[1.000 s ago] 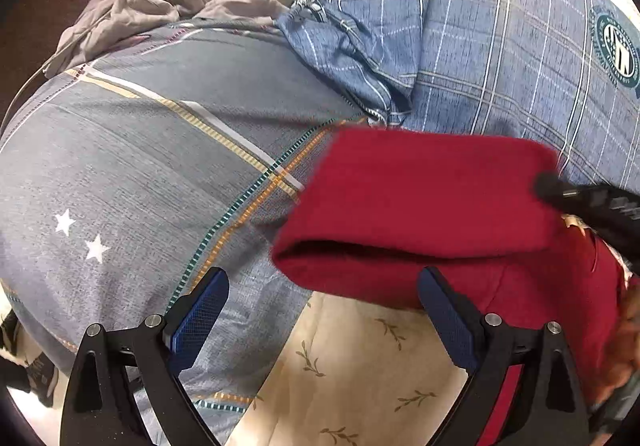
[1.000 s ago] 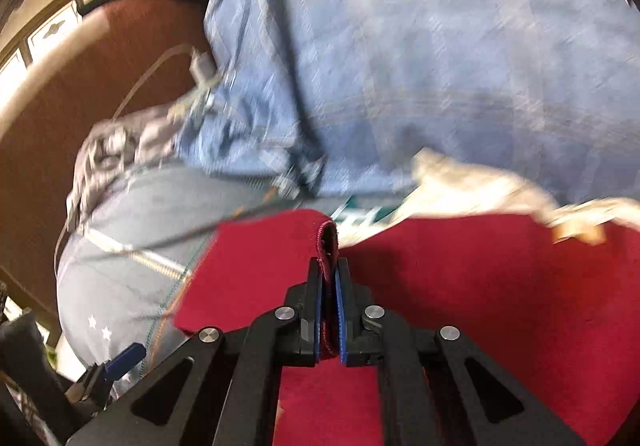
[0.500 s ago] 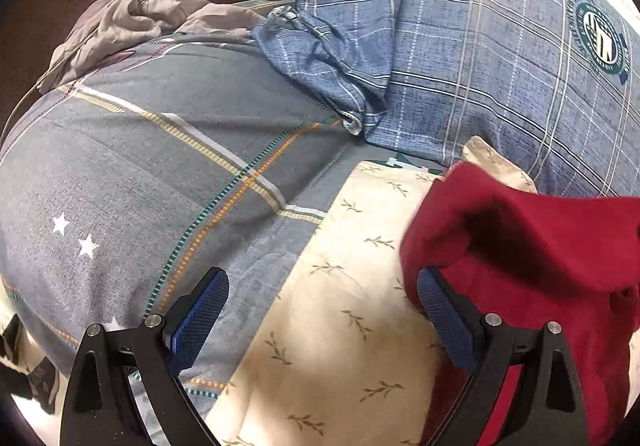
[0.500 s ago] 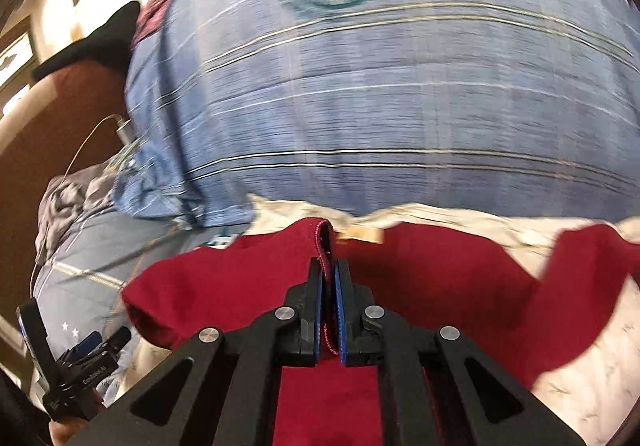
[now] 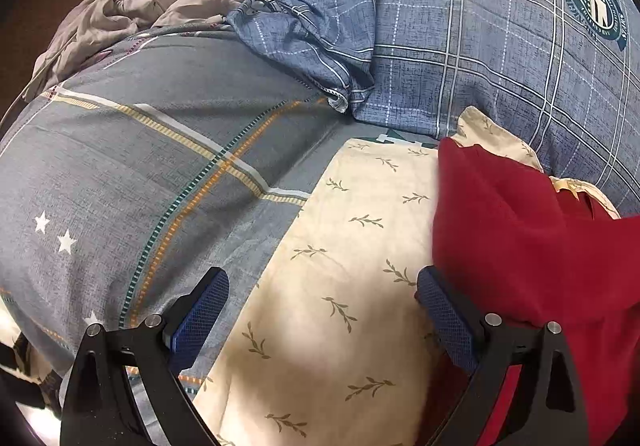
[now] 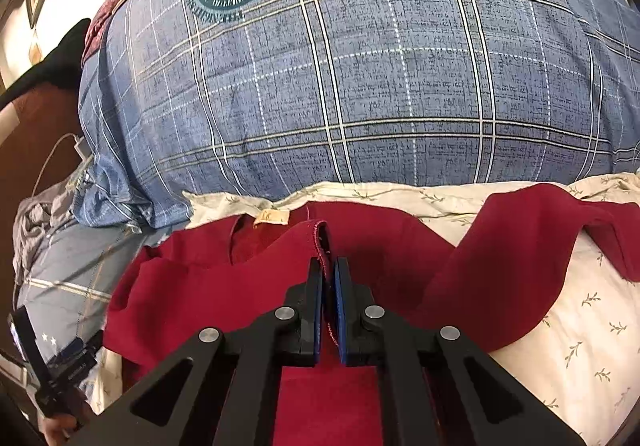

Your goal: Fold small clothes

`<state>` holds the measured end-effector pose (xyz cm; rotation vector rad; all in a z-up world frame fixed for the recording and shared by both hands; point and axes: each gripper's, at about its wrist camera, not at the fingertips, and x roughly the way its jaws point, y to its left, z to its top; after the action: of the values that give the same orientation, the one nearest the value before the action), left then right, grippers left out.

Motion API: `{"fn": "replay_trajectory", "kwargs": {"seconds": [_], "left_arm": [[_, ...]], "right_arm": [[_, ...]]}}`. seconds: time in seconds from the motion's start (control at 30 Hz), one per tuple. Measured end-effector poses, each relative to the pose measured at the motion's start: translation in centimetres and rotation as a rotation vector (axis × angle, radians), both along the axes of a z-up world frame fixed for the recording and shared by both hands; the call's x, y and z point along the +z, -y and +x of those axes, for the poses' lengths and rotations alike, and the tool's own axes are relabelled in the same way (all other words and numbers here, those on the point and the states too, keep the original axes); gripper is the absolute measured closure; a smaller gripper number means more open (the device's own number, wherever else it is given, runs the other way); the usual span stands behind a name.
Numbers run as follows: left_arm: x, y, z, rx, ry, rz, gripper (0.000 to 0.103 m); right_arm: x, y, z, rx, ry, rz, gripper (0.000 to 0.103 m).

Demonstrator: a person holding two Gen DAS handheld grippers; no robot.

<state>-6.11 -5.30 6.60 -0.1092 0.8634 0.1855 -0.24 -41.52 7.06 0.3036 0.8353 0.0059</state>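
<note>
Right tool (image 6: 328,266): your jaws are pinched on a hem edge of the red garment (image 6: 208,286), lifted off the bed.
Left tool (image 5: 320,310): spread wide, holding nothing, over the cream leaf-print sheet (image 5: 340,246) beside the garment's left fold.
Garment position: bunched on the cream sheet, below the blue plaid pillow (image 6: 360,86); its label (image 6: 272,217) faces up.
Risk (judged): only a thin edge is gripped, so a quick pull could slip it free.
Second risk: the loose right flap may drag and crease the fold unevenly.
</note>
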Motion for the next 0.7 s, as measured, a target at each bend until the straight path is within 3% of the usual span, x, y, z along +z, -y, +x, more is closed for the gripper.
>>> {"fn": "replay_trajectory", "kwargs": {"seconds": [0.53, 0.7], "left_arm": [[0.2, 0.4, -0.3, -0.013, 0.018, -0.003, 0.008], [0.9, 0.1, 0.1, -0.04, -0.019, -0.096, 0.008]], "right_arm": [[-1.2, 1.2, -0.3, -0.031, -0.049, -0.008, 0.098], [-1.3, 3.1, -0.1, -0.101, -0.059, -0.049, 0.098]]}}
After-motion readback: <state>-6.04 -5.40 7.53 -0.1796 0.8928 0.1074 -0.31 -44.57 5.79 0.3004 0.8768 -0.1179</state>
